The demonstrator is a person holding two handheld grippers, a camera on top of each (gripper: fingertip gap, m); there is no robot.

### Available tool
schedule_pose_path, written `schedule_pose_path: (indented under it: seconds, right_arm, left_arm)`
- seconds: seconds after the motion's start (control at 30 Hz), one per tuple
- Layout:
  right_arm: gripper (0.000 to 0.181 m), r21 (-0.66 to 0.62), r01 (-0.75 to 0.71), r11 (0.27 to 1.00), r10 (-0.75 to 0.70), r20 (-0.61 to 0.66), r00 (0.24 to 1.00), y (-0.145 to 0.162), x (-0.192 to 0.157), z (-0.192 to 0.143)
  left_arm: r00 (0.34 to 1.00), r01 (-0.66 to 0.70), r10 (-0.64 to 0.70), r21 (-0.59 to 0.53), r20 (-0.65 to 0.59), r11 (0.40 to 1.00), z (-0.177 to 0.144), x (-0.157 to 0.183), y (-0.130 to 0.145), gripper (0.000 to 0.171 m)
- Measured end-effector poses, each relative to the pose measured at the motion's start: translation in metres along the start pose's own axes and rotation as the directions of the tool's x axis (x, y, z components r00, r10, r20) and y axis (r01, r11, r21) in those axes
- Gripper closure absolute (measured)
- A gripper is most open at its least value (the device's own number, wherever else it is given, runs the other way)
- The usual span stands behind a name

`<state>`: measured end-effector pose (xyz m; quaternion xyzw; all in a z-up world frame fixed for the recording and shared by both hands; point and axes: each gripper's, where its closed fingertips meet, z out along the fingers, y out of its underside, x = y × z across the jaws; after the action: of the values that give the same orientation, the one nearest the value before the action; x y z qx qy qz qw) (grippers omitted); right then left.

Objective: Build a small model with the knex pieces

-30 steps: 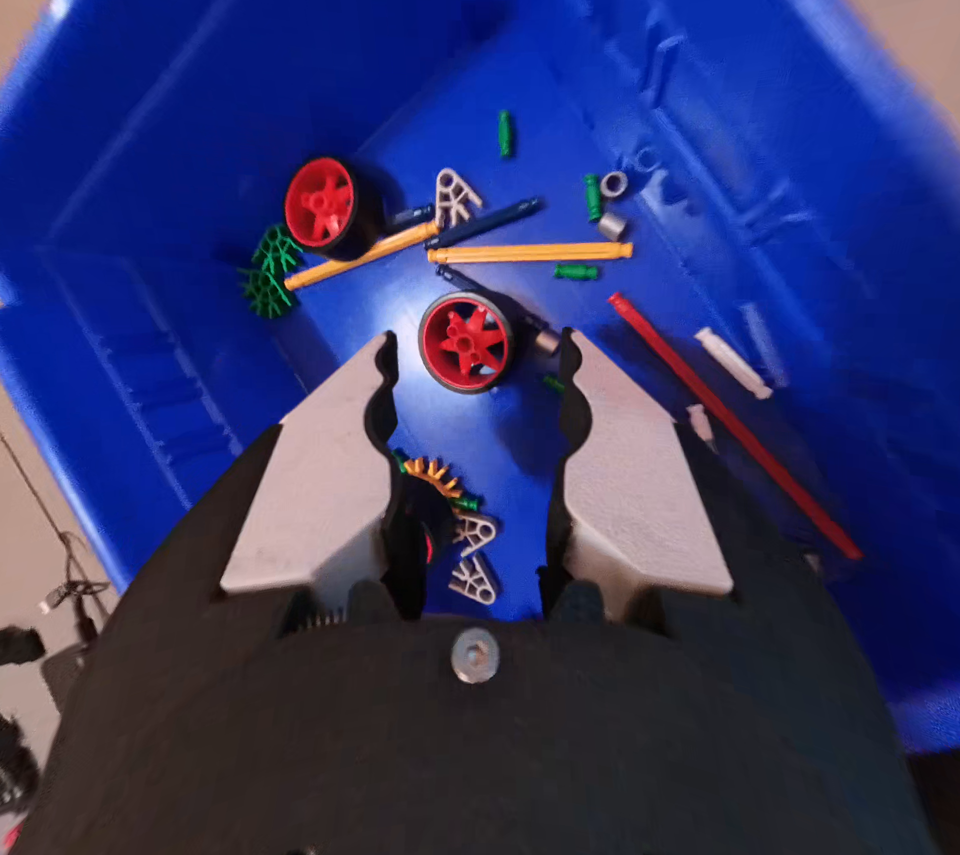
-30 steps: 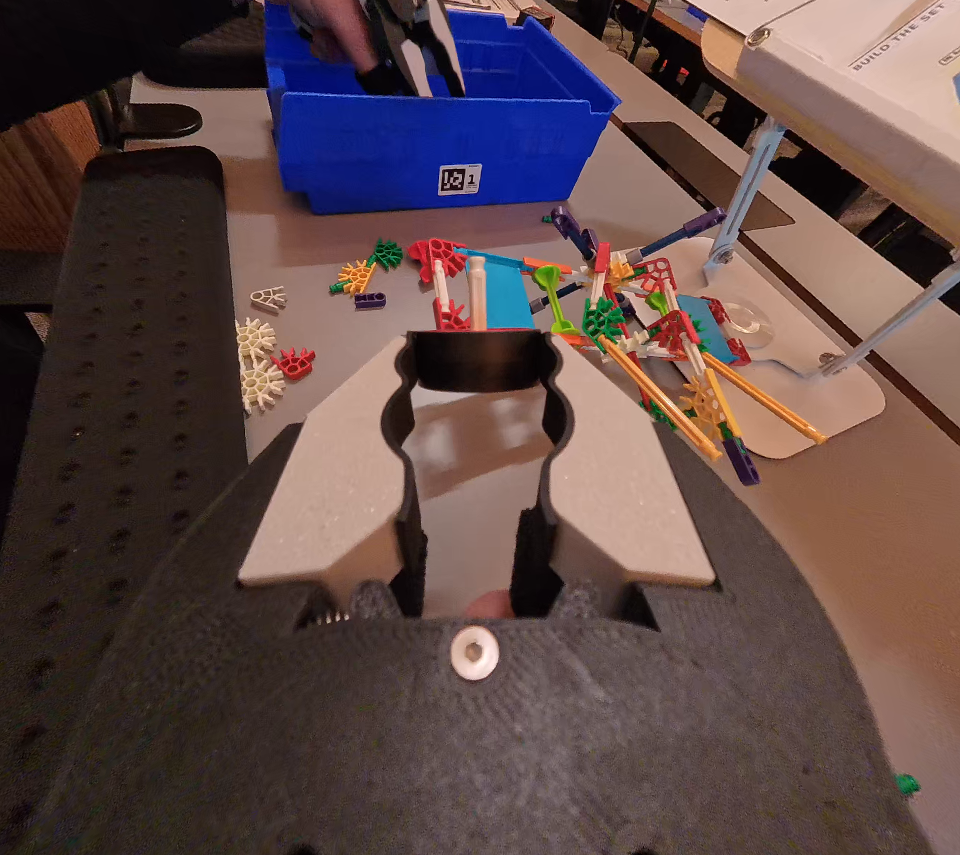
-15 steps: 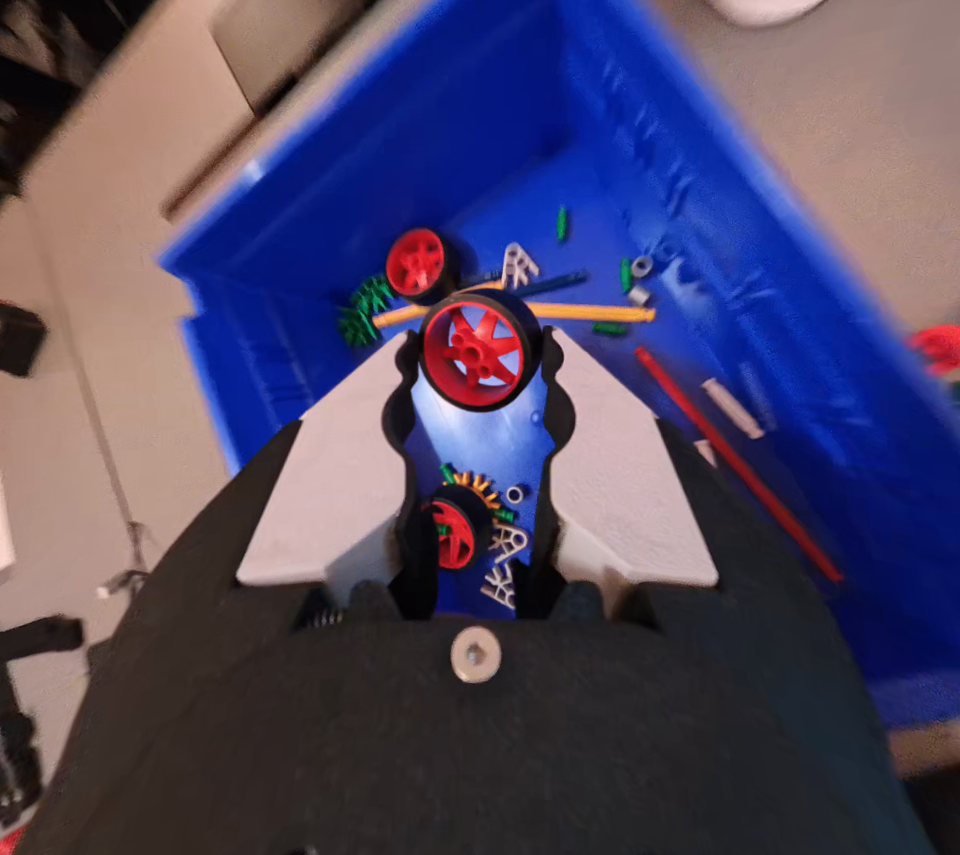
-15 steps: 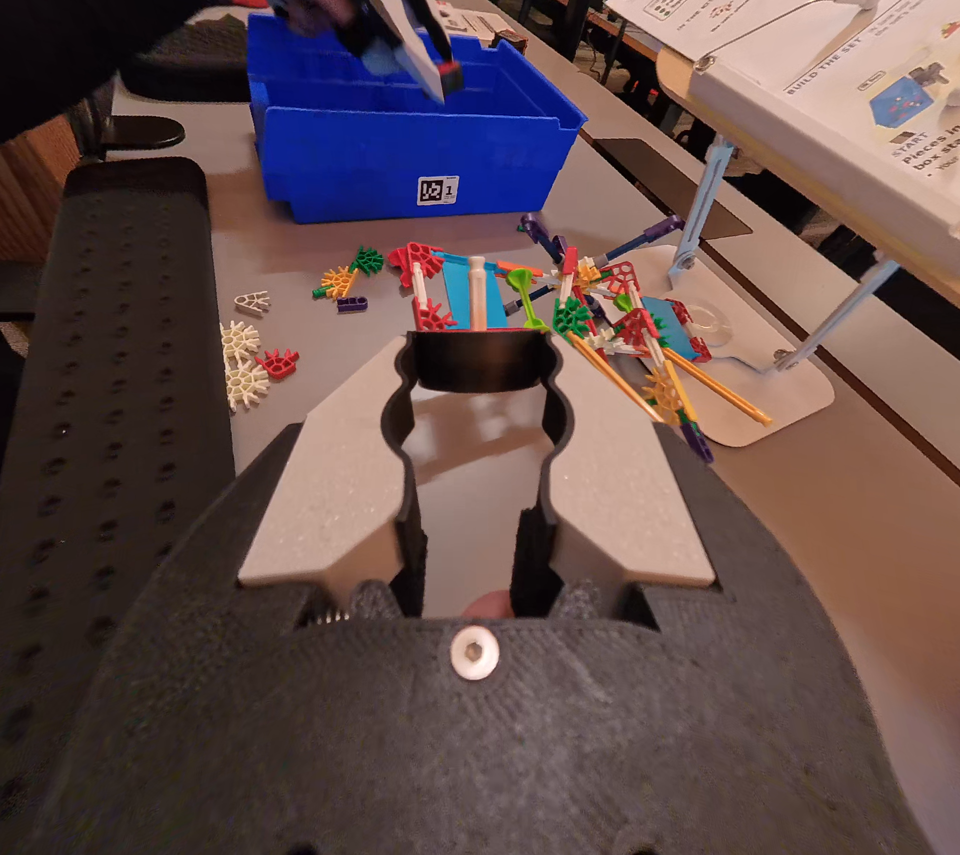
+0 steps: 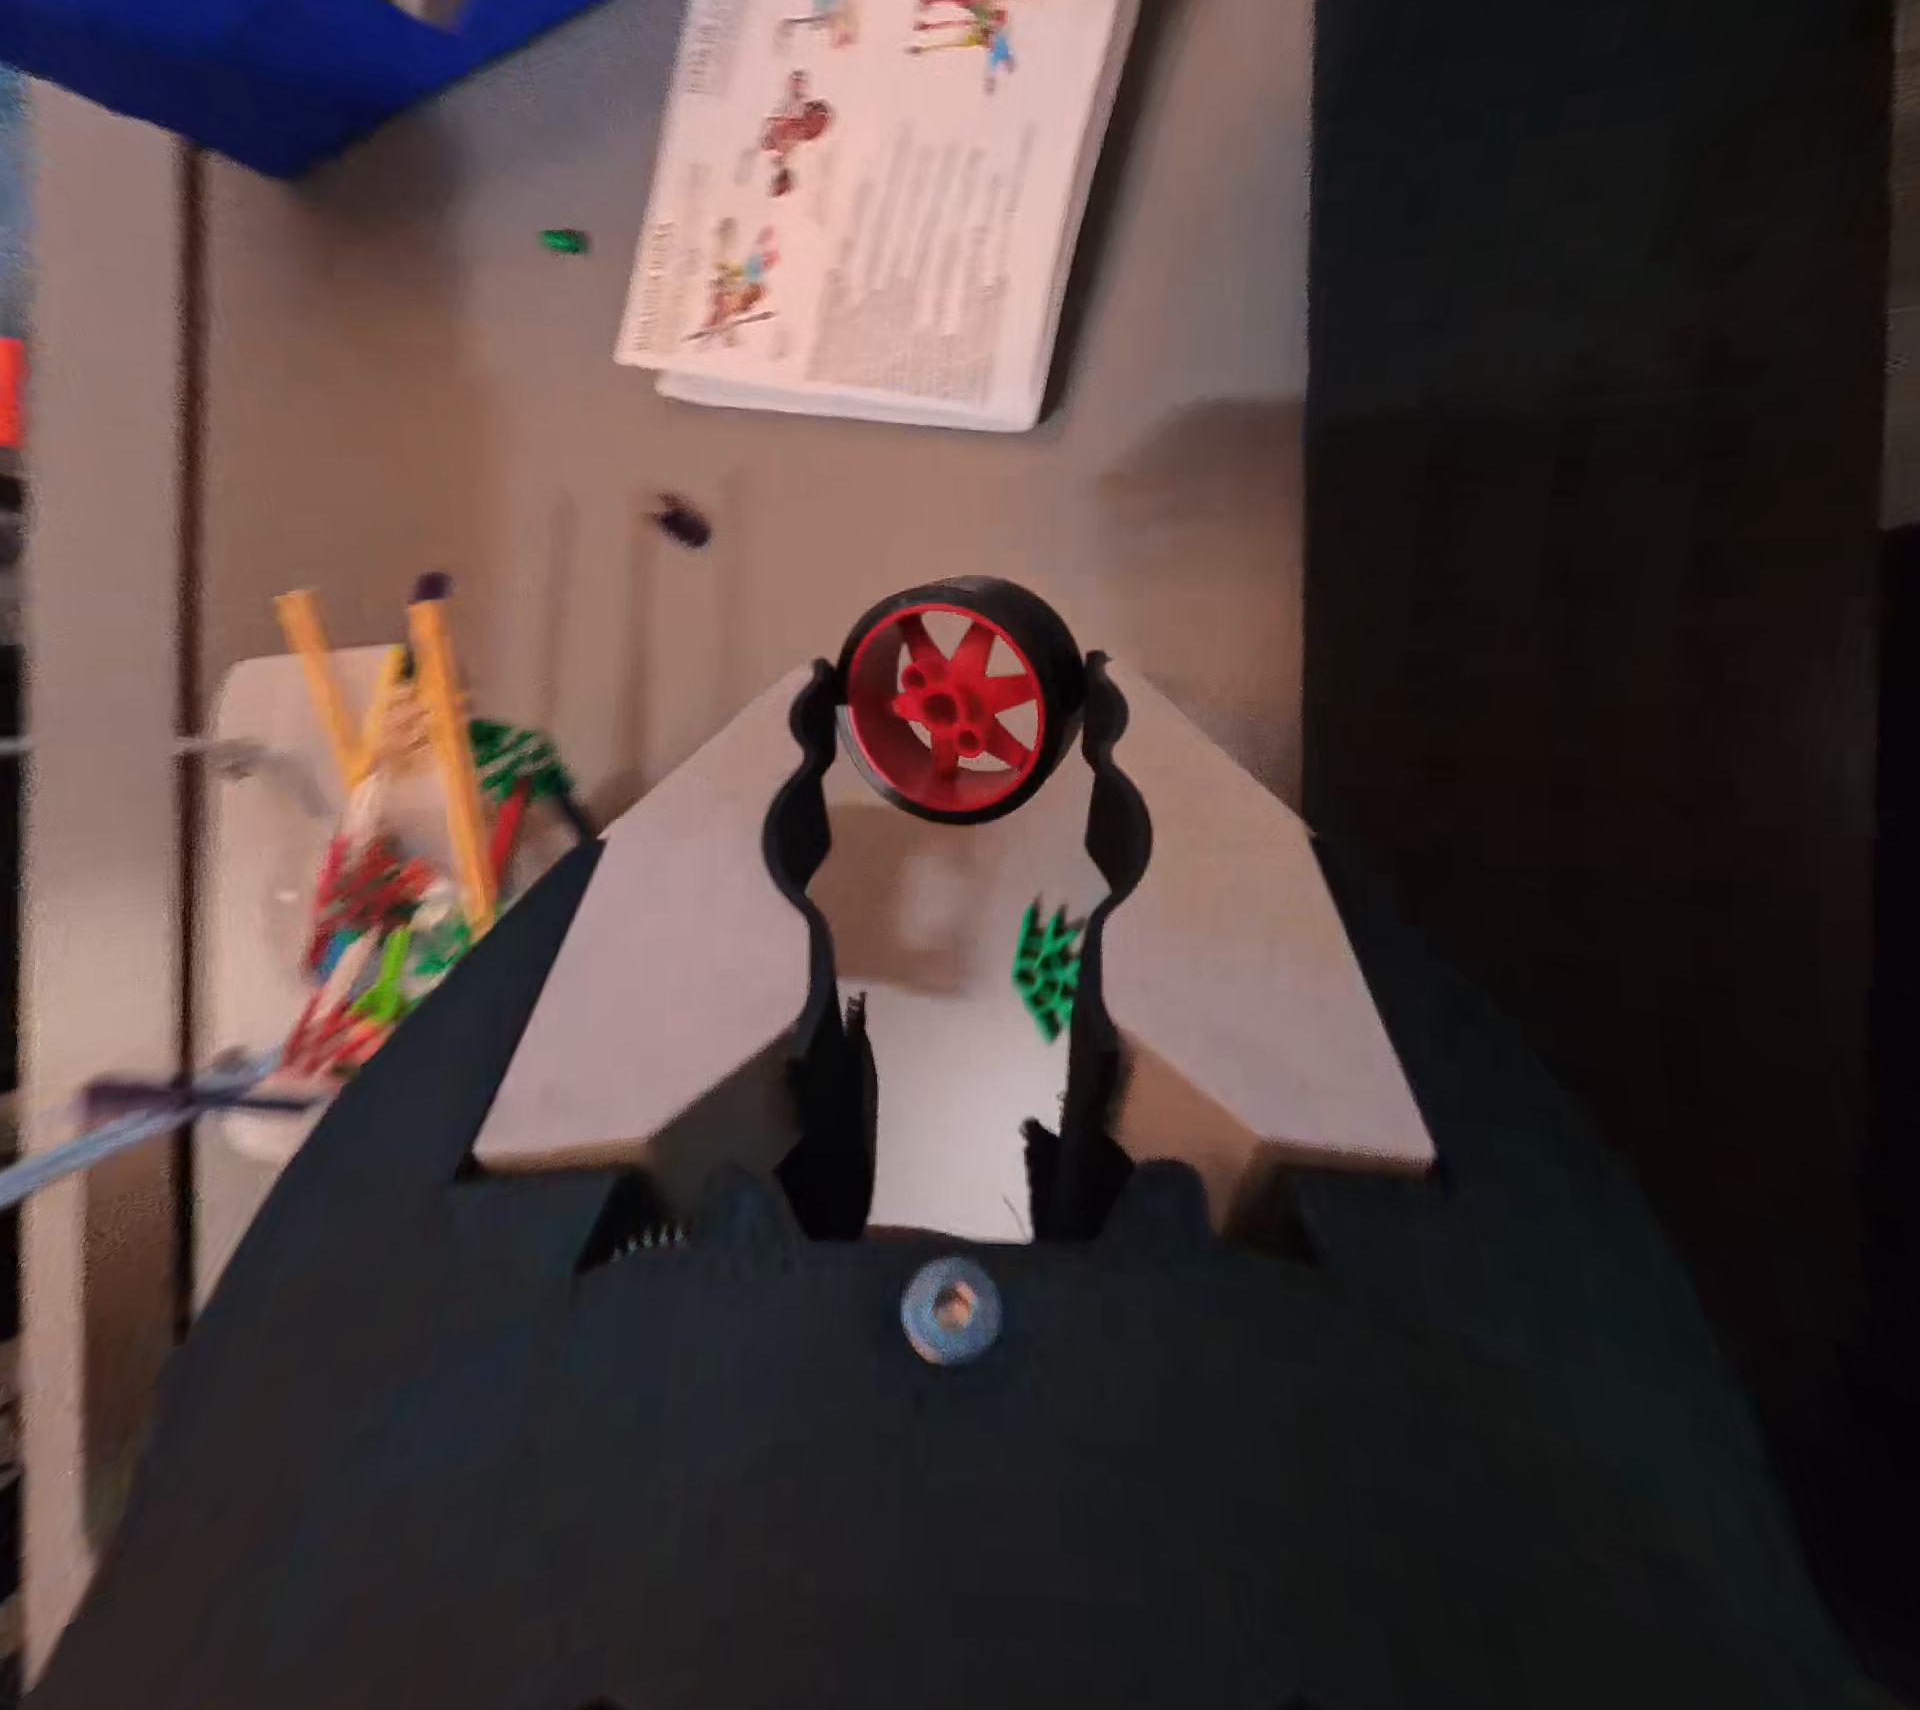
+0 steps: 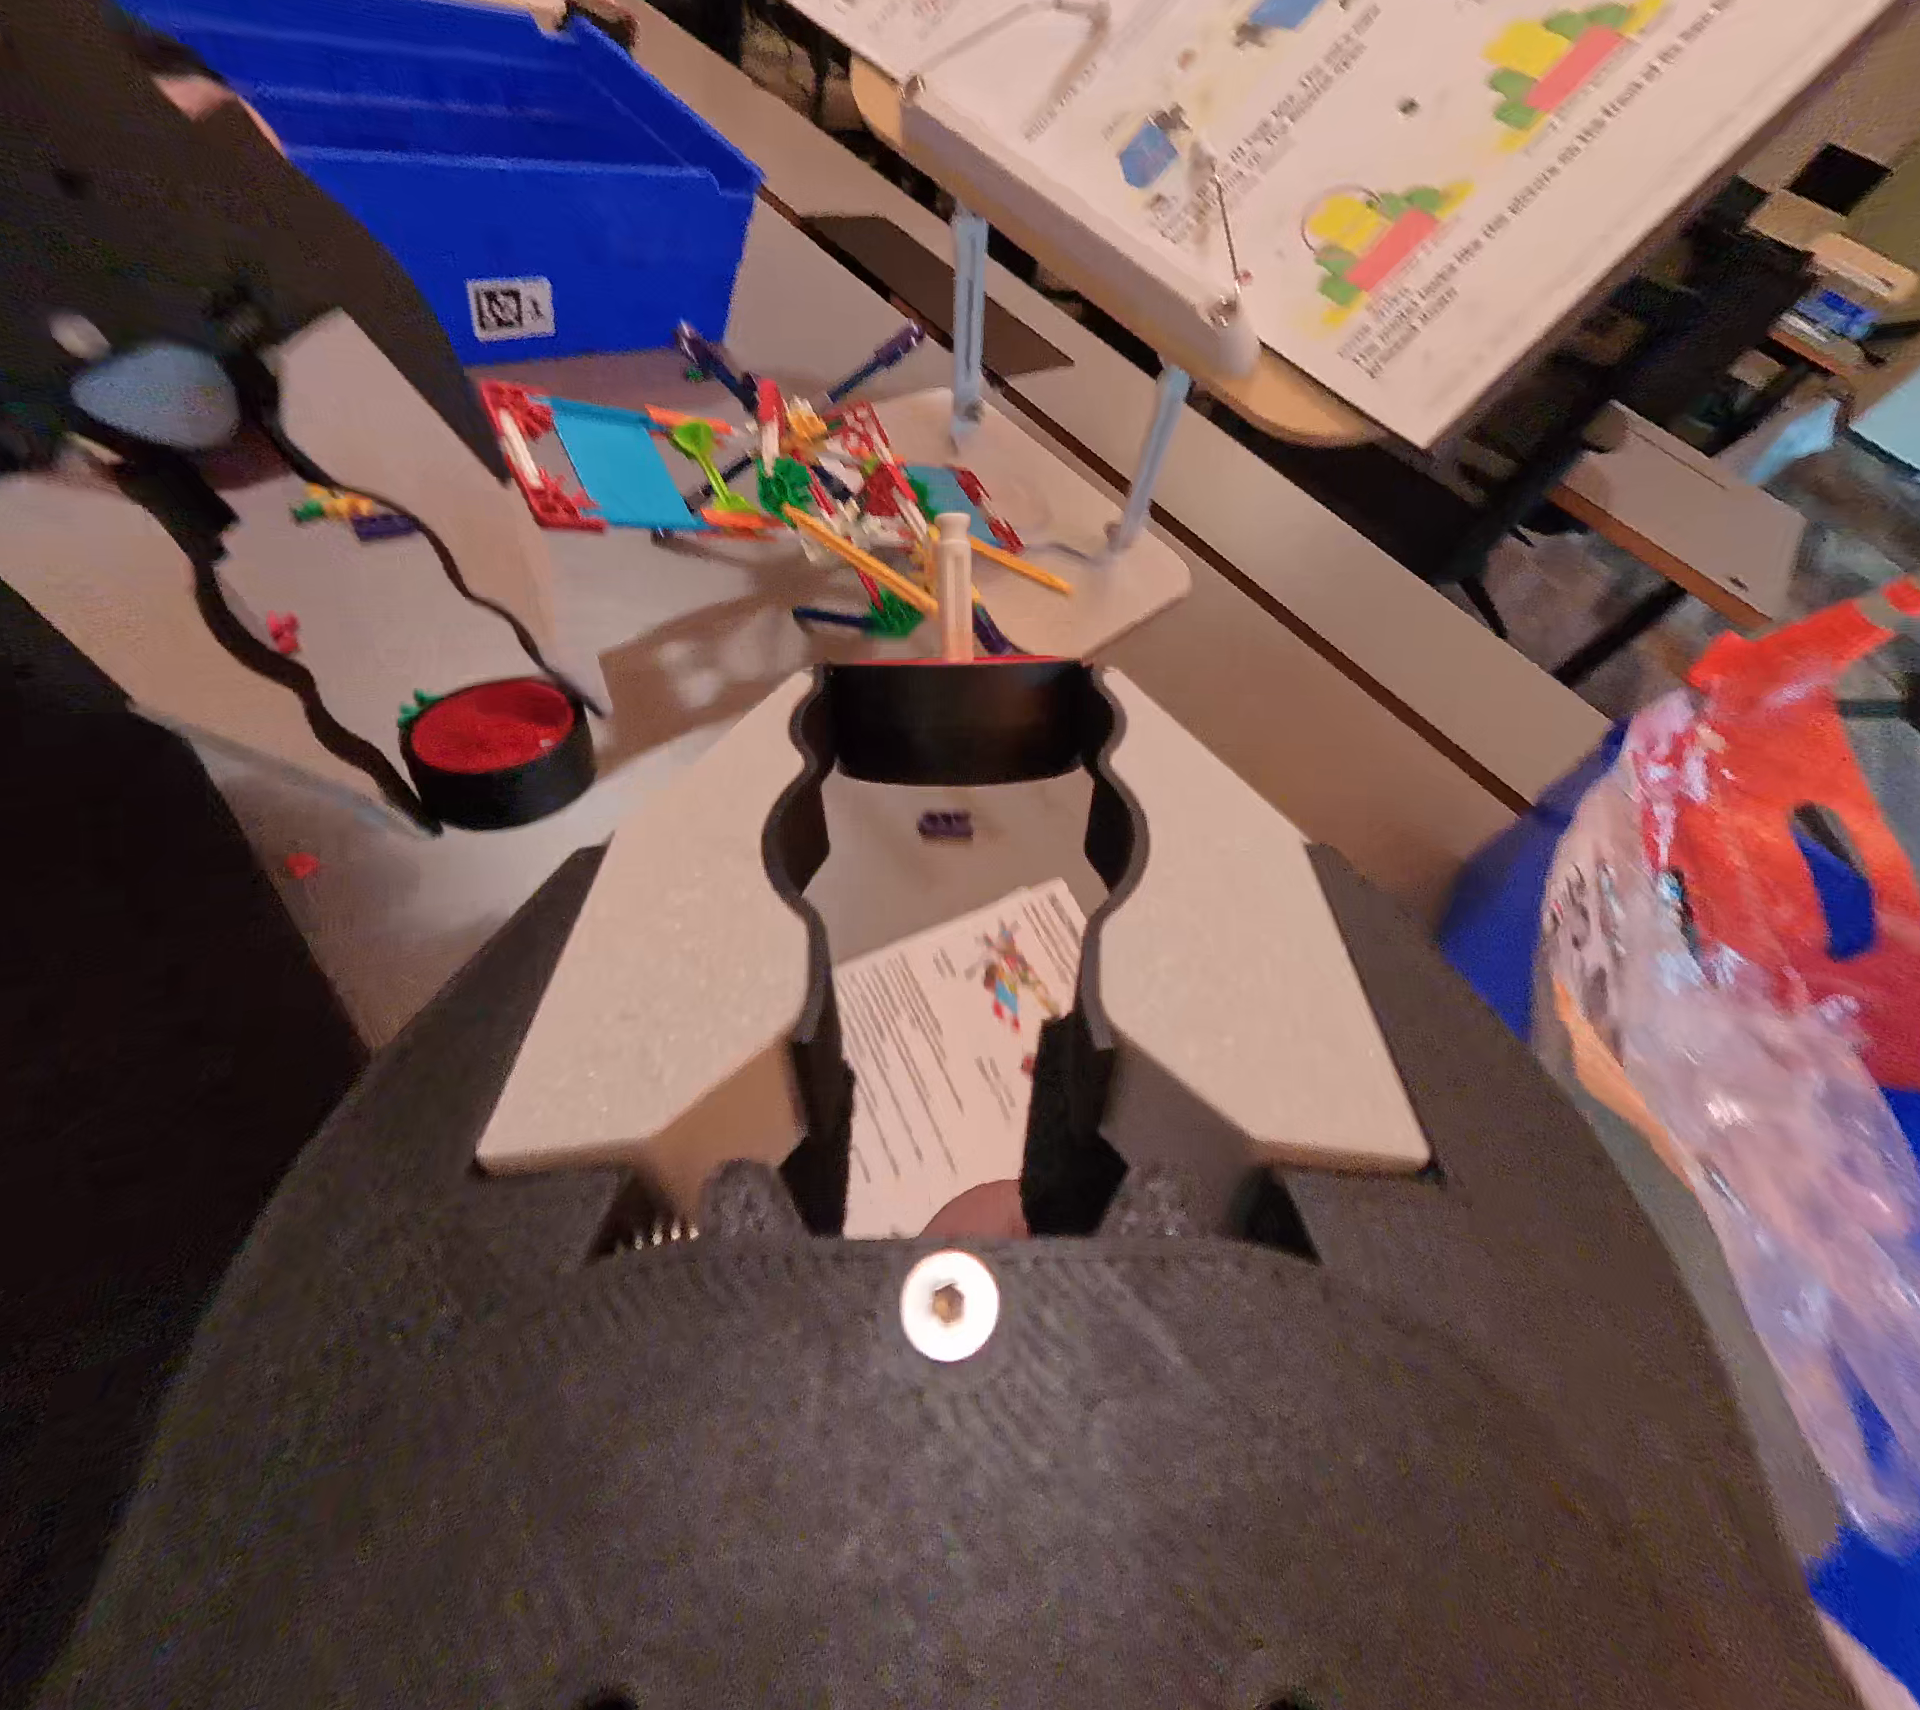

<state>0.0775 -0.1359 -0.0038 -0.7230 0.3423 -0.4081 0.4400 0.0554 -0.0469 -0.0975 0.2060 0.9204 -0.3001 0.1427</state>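
Meanwhile the left gripper (image 5: 951, 704) jaws clench a red-hubbed wheel (image 5: 948, 710) above the table (image 5: 436, 413), while the right gripper (image 6: 954, 720) jaws clench another wheel (image 6: 954, 733) carrying a white peg (image 6: 952, 585), above a leaflet (image 6: 935, 1037).

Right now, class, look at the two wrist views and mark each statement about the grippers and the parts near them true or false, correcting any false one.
1. The left gripper is shut on a red-hubbed wheel. True.
2. The right gripper is empty. False: it is shut on a black wheel with a pale peg standing up from it.
3. The left gripper is down inside the blue bin. False: it is over the table, outside the bin.
4. A printed booklet lies flat on the table. True.
5. A green connector piece shows below the left gripper. True.
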Motion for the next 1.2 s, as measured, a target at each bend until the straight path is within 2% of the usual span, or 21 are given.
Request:
schedule_pose_path:
  seconds: [0.07,0.17,0.23,0.33,0.43,0.47,0.53,0.6,0.63,0.7,0.77,0.9,1.0,1.07,1.2]
  right_arm:
    - [0.136,-0.034,0.006,0.999,-0.007,-0.014,1.000,0.011,-0.001,-0.010]
    - [0.136,-0.069,0.007,0.998,-0.008,-0.012,1.000,0.025,-0.005,-0.017]
    - [0.136,-0.084,0.004,0.996,-0.004,-0.003,1.000,0.032,-0.008,-0.017]
    - [0.136,-0.104,0.012,0.995,-0.008,0.035,0.999,0.038,-0.018,-0.014]
    - [0.136,-0.163,0.049,0.985,-0.034,0.095,0.995,0.047,-0.031,-0.009]
    - [0.136,-0.189,0.056,0.980,-0.032,0.128,0.991,0.051,-0.036,-0.007]
    - [0.136,-0.219,0.039,0.975,0.010,0.218,0.976,0.053,-0.050,-0.002]
    - [0.136,-0.239,-0.015,0.971,0.091,0.311,0.946,0.053,-0.061,0.001]
    - [0.136,-0.249,-0.020,0.968,0.110,0.352,0.929,0.053,-0.066,0.002]
    - [0.136,-0.274,-0.016,0.961,0.133,0.411,0.902,0.056,-0.074,0.004]
    - [0.136,-0.279,-0.025,0.960,0.158,0.462,0.873,0.052,-0.082,0.005]
    - [0.136,-0.319,-0.009,0.948,0.178,0.505,0.844,0.050,-0.092,0.006]
    - [0.136,-0.344,0.010,0.939,0.175,0.503,0.847,0.051,-0.092,0.008]
    - [0.136,-0.317,-0.003,0.948,0.173,0.511,0.842,0.043,-0.092,0.009]
    - [0.136,-0.194,-0.136,0.972,0.220,0.521,0.825,0.015,-0.087,0.009]
  left_arm:
    - [0.998,-0.004,0.001,-0.040,-0.063,0.999,0.028,0.012,0.004,0.126]
    - [0.996,-0.004,-0.005,-0.100,-0.088,0.995,0.055,0.021,0.016,0.126]
    - [0.996,0.006,-0.016,-0.121,-0.082,0.993,0.065,0.022,0.023,0.126]
    - [0.997,0.034,-0.040,-0.087,-0.067,0.996,0.062,0.017,0.021,0.119]
    - [0.999,0.039,-0.039,0.029,-0.017,0.999,0.041,0.009,0.004,0.120]
    - [0.999,0.024,-0.027,0.086,0.035,0.996,0.031,0.002,-0.006,0.119]
    - [0.983,-0.091,0.048,0.237,0.179,0.967,0.006,-0.010,-0.033,0.127]
    - [0.937,-0.254,0.163,0.281,0.310,0.926,-0.013,-0.011,-0.050,0.127]
    - [0.888,-0.351,0.228,0.268,0.400,0.897,-0.020,-0.013,-0.056,0.130]
    - [0.776,-0.507,0.362,0.168,0.517,0.846,-0.023,-0.013,-0.059,0.131]
    - [0.712,-0.580,0.457,0.080,0.532,0.811,-0.013,-0.008,-0.053,0.137]
    - [0.635,-0.650,0.533,0.014,0.559,0.760,0.001,-0.004,-0.047,0.145]
    - [0.636,-0.635,0.505,0.024,0.584,0.772,0.004,-0.004,-0.044,0.148]
    - [0.650,-0.620,0.461,0.070,0.604,0.782,0.001,-0.004,-0.045,0.149]
    - [0.731,-0.531,0.287,0.252,0.619,0.809,-0.014,-0.012,-0.052,0.150]
